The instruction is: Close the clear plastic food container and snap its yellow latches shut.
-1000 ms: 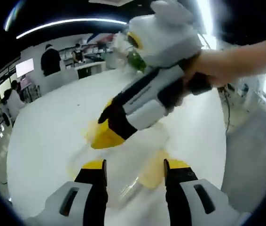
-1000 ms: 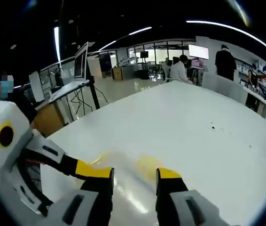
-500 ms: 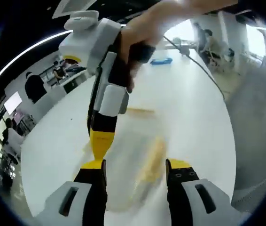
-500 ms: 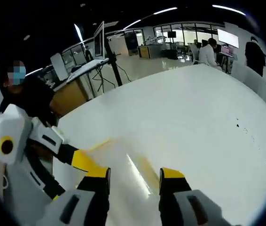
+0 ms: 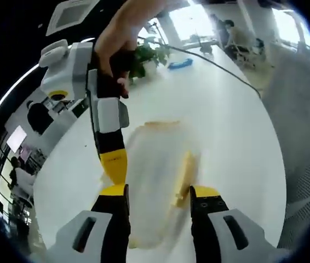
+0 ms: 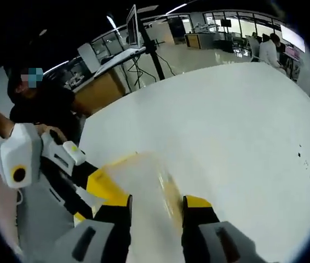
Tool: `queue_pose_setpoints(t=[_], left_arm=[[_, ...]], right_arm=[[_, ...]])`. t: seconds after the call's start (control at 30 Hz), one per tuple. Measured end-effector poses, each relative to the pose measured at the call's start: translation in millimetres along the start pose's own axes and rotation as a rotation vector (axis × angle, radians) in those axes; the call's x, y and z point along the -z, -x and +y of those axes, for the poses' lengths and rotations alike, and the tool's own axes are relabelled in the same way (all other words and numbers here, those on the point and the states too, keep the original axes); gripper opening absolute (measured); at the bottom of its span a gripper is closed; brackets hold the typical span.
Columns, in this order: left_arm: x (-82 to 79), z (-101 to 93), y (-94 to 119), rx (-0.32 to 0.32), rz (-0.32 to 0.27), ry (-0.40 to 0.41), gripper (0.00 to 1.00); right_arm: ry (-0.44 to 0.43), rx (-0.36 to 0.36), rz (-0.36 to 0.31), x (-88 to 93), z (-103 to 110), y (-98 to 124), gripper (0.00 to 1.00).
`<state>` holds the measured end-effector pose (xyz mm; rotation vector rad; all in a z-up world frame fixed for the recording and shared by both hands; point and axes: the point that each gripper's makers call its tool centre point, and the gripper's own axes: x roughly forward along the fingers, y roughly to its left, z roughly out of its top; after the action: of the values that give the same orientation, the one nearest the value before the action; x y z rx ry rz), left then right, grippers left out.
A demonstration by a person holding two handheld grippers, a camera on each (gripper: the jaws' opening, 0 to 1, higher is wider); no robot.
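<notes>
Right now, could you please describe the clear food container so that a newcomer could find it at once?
Start from the big white table. The clear food container lies on it directly ahead of the left tongs, with the right tongs coming down beside it. It is the blurred, see-through box edged with yellow latches.

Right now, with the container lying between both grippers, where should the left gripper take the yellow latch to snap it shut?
Grip the yellow latch along the long edge of the clear plastic food container, coming straight ahead from the left gripper. The latch runs lengthwise just inside its right jaw. The right gripper reaches in at the opposite edge. Motion blur hides the hinge, so approach slowly.
</notes>
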<state>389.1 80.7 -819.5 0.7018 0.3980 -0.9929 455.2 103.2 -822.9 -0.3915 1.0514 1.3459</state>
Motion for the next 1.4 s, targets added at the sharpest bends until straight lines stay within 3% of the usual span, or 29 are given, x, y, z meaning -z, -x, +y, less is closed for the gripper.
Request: queue_pose_setpoints(t=[0.37,0.4,0.47,0.87,1.07,1.3,1.4], left_arm=[[0.2,1.0,-2.7,-0.022,0.007,-0.017,0.36],[-1.8,1.1,-4.2,-0.019,0.014,-0.083,0.35],[-3.1,2.6,-5.9,-0.027,0.018,-0.041,0.35],[-1.1,0.3,-5.2,-0.009,0.010,-0.038,0.36],[-1.3,1.4,-7.1,-0.013,0.004,-0.029,0.36],[-2.6,1.8,-6.8,0.010,0.011,-0.040,0.37],[-3.6,1.2,-5.9,0.015,0.014,-0.053,0.38]], right_arm=[[-0.033,-0.091,0.054,1.7,0.6,-2.4,0.31],[-0.044,-0.104,0.082,6.0,2.2,-2.4,0.31],[-0.035,-0.108,0.076,4.7,1.3,-4.9,0.31],[-0.035,-0.180,0.107,2.3,-1.1,-6.6,0.29],[-0.008,-0.115,0.055,0.3,-0.1,-5.0,0.31],[0.036,0.026,-0.043,-4.1,0.7,0.0,0.30],[0.002,0.082,-0.095,-5.4,1.4,1.4,0.31]])
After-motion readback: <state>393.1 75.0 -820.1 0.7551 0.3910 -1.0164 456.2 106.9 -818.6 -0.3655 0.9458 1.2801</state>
